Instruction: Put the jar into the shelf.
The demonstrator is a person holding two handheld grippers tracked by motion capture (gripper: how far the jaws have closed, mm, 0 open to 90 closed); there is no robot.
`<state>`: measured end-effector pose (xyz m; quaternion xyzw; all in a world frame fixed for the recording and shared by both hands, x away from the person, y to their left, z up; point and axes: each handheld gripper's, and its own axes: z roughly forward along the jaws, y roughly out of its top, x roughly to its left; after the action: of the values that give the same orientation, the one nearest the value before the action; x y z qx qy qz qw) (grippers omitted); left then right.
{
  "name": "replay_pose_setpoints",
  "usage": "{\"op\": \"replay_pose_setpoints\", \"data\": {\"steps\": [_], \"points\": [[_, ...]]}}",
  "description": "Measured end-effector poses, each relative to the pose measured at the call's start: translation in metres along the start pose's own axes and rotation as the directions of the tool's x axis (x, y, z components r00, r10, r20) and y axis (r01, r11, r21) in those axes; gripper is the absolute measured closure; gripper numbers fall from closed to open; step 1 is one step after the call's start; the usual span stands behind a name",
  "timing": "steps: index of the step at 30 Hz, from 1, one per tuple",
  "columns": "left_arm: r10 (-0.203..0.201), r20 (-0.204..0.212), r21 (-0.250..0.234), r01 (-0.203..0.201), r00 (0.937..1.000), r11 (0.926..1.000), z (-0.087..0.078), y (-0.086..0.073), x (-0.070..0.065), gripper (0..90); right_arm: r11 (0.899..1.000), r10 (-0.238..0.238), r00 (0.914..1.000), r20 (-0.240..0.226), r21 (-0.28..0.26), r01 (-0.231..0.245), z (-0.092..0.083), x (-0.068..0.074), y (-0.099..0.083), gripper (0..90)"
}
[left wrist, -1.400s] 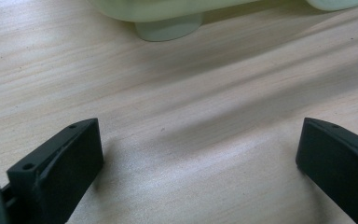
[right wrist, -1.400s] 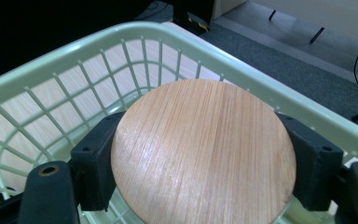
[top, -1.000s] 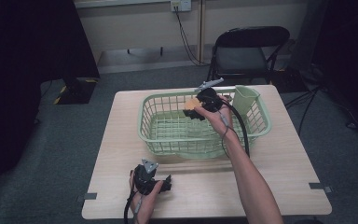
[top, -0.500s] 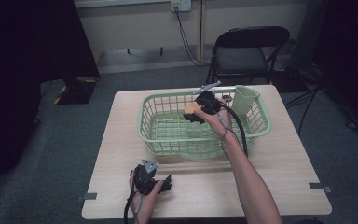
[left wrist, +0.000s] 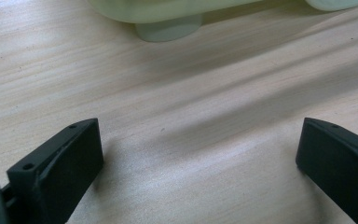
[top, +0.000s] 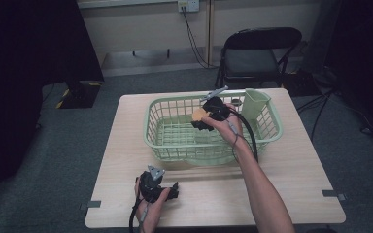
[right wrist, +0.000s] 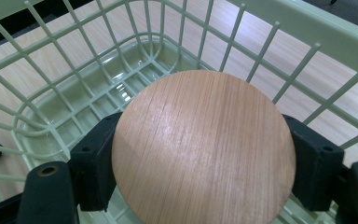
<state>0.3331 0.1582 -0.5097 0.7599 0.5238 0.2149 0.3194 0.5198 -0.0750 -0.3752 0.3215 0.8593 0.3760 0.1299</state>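
My right gripper (top: 203, 118) is shut on a round wooden disc (right wrist: 203, 147), held inside the light green wire basket (top: 165, 148) above its floor. In the high view the wooden disc (top: 199, 115) shows as a small tan patch at the gripper's tip. The right gripper view has both jaws pressed against the disc's edges, with the basket wall (right wrist: 242, 28) behind it. My left gripper (top: 171, 190) rests low over the wooden table (top: 281, 179) near its front edge, open with nothing between its jaws. A foot of the basket (left wrist: 168, 29) lies ahead of it in the left gripper view.
A light green cup (top: 255, 103) stands at the basket's far right corner. A black folding chair (top: 255, 53) sits behind the table. Tape marks (top: 334, 194) lie at the table's front corners.
My right gripper has carried the disc leftward and a little lower inside the basket. The left gripper has stayed put.
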Motion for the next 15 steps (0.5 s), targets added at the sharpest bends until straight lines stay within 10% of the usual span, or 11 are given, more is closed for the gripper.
{"op": "replay_pose_setpoints", "data": {"steps": [15], "points": [[0.0,0.0,0.0,0.0,1.0,1.0,0.0,0.0,0.0,0.4,1.0,-0.003,0.9999,-0.012,-0.002,0.003,0.0025,0.0002,-0.0002,15.4]]}}
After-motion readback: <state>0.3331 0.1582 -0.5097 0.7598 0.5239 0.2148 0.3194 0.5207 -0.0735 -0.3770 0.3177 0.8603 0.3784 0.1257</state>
